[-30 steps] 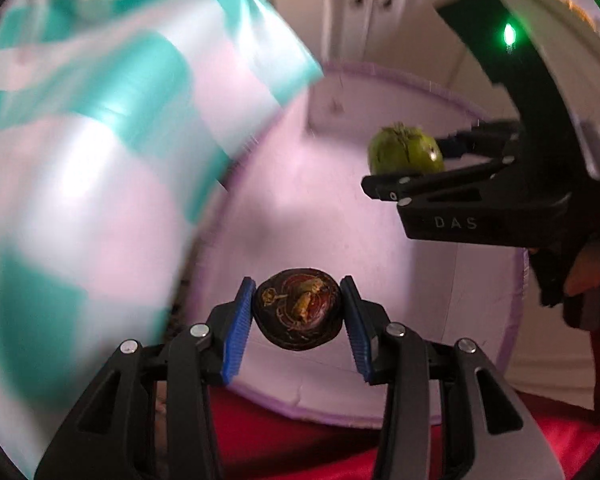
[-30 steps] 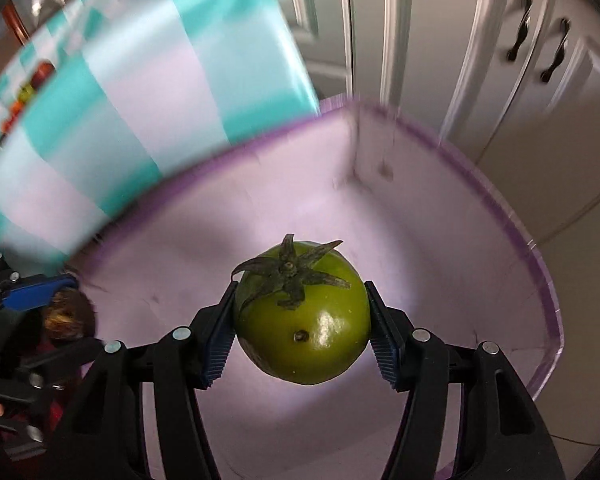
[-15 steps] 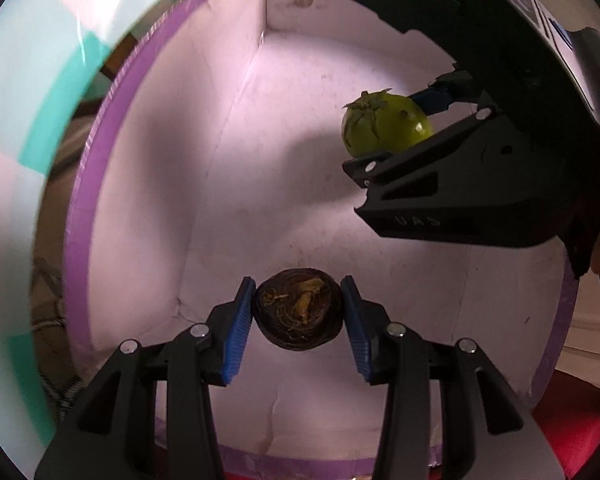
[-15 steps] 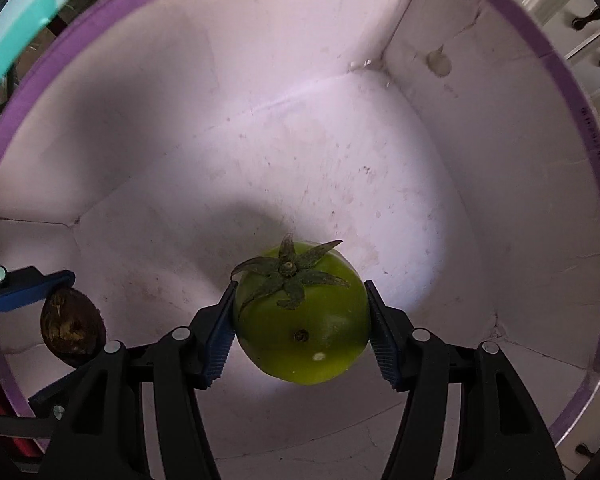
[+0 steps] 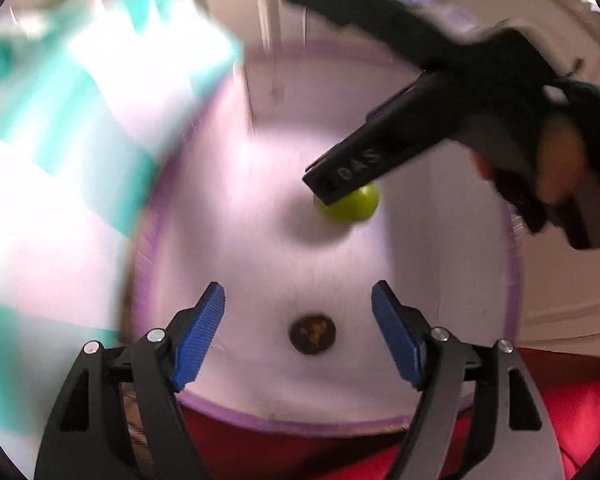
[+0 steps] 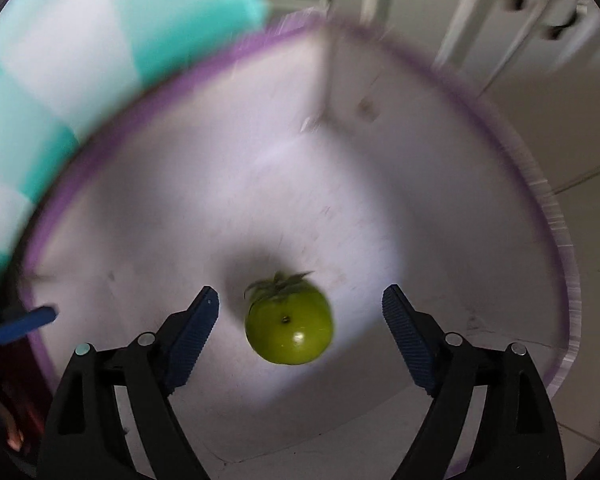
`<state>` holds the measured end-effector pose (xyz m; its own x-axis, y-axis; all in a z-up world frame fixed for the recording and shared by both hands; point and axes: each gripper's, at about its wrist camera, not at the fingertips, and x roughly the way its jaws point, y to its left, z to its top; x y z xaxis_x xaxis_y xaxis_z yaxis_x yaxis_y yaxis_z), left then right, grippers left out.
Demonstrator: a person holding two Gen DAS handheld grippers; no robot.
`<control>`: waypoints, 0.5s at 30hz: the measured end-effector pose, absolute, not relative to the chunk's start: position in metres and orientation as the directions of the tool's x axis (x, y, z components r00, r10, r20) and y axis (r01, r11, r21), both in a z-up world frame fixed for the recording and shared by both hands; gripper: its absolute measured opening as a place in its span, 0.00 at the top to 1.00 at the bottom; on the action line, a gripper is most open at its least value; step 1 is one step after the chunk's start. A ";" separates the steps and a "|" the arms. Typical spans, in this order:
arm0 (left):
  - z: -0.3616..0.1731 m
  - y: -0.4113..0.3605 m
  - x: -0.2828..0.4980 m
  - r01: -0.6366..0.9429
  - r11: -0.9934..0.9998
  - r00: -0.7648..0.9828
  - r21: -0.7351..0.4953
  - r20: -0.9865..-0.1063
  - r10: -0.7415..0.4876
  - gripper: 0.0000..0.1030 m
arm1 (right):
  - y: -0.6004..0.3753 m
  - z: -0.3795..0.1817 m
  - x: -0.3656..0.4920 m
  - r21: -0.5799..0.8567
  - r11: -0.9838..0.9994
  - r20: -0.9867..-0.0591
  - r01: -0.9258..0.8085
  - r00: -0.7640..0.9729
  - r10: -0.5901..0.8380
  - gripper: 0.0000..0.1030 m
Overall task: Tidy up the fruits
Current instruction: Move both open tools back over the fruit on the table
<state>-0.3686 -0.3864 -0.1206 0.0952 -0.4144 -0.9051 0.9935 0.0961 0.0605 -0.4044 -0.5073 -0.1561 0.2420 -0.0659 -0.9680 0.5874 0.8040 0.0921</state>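
Both fruits have just been let go. In the left wrist view the left gripper (image 5: 298, 334) has its blue pads (image 5: 199, 338) spread well apart and its jaws are opening; the small dark fruit (image 5: 312, 333) that was clamped between those pads a second ago now sits clear of both, between them in the picture but touching neither, on the floor of the white box (image 5: 452, 280) or just above it, at 6 o'clock in the frame. In the right wrist view the same has happened: the right gripper (image 6: 300, 330) is opening its jaws, and the green fruit (image 6: 289, 322), held firmly a moment before, lies free between the pads with a gap on either side, its leafy stem cap pointing to 12 o'clock. With the blur I cannot say whether it has landed or is still dropping; the shadow close around it suggests it is at or near the floor.

For the task this reads as two fruits delivered into the purple-rimmed box together, so this placing is about done and the grippers are free to fetch more.

Both grippers point steeply down into the box. From the left view the right gripper reaches in from 2 o'clock, a gloved hand (image 5: 556, 168) on its handle, its tip hiding the top of the green fruit. Beyond the rim, a teal and white checked cloth (image 6: 100, 40) lies at 10 o'clock and pale cabinet doors (image 6: 440, 20) at 1 o'clock
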 end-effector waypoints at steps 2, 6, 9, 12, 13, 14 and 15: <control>-0.089 -0.366 -0.371 0.989 0.115 0.139 0.092 -0.843 -0.520 0.17 | -0.513 -0.128 -0.416 0.107 0.789 -0.942 0.605 0.315 -0.114 0.21; -0.036 -0.315 -0.339 0.956 0.274 0.266 0.107 -0.712 -0.650 0.06 | -0.495 -0.056 -0.411 0.137 0.821 -0.851 0.554 0.491 -0.189 0.18; 0.002 -0.258 -0.288 0.871 0.488 0.417 0.063 -0.620 -0.664 0.02 | -0.462 -0.007 -0.389 0.166 0.880 -0.745 0.445 0.642 -0.184 0.15; 0.042 -0.205 -0.246 0.781 0.624 0.505 -0.001 -0.587 -0.633 0.02 | -0.422 0.025 -0.363 0.151 0.932 -0.651 0.330 0.743 -0.158 0.15; 0.051 -0.186 -0.229 0.742 0.671 0.538 -0.021 -0.578 -0.614 0.02 | -0.414 0.021 -0.354 0.151 0.941 -0.632 0.302 0.761 -0.143 0.15; 0.057 -0.165 -0.210 0.693 0.720 0.576 -0.037 -0.571 -0.584 0.02 | -0.396 0.027 -0.341 0.159 0.954 -0.605 0.253 0.789 -0.108 0.15; 0.059 -0.158 -0.198 0.666 0.745 0.596 -0.043 -0.569 -0.566 0.02 | -0.386 0.029 -0.327 0.170 0.960 -0.594 0.224 0.800 -0.082 0.15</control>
